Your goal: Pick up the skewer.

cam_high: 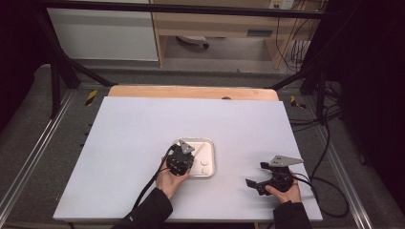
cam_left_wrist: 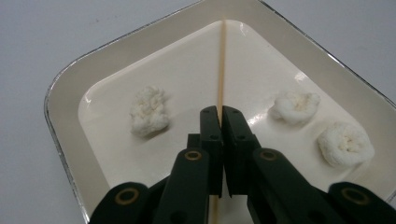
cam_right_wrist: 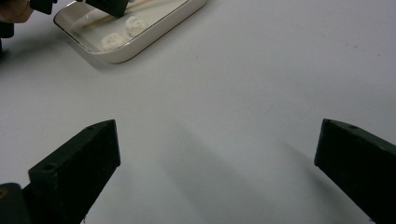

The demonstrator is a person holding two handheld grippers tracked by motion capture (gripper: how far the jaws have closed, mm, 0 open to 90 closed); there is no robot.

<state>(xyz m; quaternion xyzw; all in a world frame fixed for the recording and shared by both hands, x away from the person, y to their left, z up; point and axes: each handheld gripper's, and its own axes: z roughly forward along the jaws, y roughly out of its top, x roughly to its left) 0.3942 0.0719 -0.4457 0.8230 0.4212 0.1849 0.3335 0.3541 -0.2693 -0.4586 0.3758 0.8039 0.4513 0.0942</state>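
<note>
A small cream tray (cam_high: 210, 141) sits near the middle of the white table. In it lie three white fluffy lumps, one to the left (cam_left_wrist: 149, 111) and two to the right (cam_left_wrist: 296, 106) (cam_left_wrist: 345, 143), and a thin wooden stick (cam_left_wrist: 221, 70). My left gripper (cam_left_wrist: 220, 112) reaches into the tray (cam_left_wrist: 116, 51) from its near left side, jaws shut on the stick, which runs on toward the tray's far corner. In the high view the left gripper (cam_high: 180, 160) covers the tray's left part. My right gripper (cam_high: 256, 174) rests to the right of the tray, jaws wide open (cam_right_wrist: 217, 149) with bare table between them.
The white table top (cam_high: 143, 133) has free room to the left of, beyond and to the right of the tray. A wooden strip (cam_high: 191, 92) runs along its far edge. Black frame posts and cables (cam_high: 329, 138) stand off the table's right side.
</note>
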